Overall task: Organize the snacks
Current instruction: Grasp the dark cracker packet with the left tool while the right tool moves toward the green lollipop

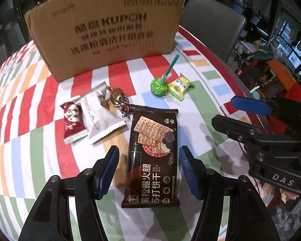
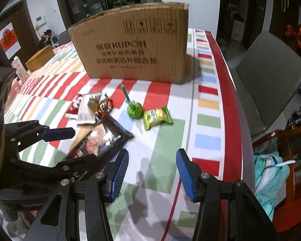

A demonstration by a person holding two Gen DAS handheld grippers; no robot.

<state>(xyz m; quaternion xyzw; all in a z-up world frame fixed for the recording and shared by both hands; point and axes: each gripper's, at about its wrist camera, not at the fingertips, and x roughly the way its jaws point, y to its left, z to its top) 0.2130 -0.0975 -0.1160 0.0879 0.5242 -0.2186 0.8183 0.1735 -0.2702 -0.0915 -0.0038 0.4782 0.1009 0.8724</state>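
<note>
A dark cracker pack (image 1: 152,154) (image 2: 108,134) lies flat on the striped tablecloth (image 1: 200,140). My left gripper (image 1: 148,170) (image 2: 84,143) hovers over it, open, its blue pads either side of the pack without pressing on it. Left of the pack lie a red packet (image 1: 72,120), a white packet (image 1: 98,114) and a gold foil candy (image 1: 119,99). A green lollipop (image 1: 159,87) (image 2: 134,110) and a yellow-green packet (image 1: 179,86) (image 2: 156,117) lie farther back. My right gripper (image 2: 152,172) (image 1: 236,114) is open over bare cloth, with nothing between its fingers.
A large open cardboard box (image 1: 106,34) (image 2: 134,46) stands upright behind the snacks. A grey chair (image 2: 271,76) stands past the table's right edge, beside a wooden seat with clothes (image 2: 271,170). A wicker box (image 2: 41,57) and a carton (image 2: 20,70) sit far left.
</note>
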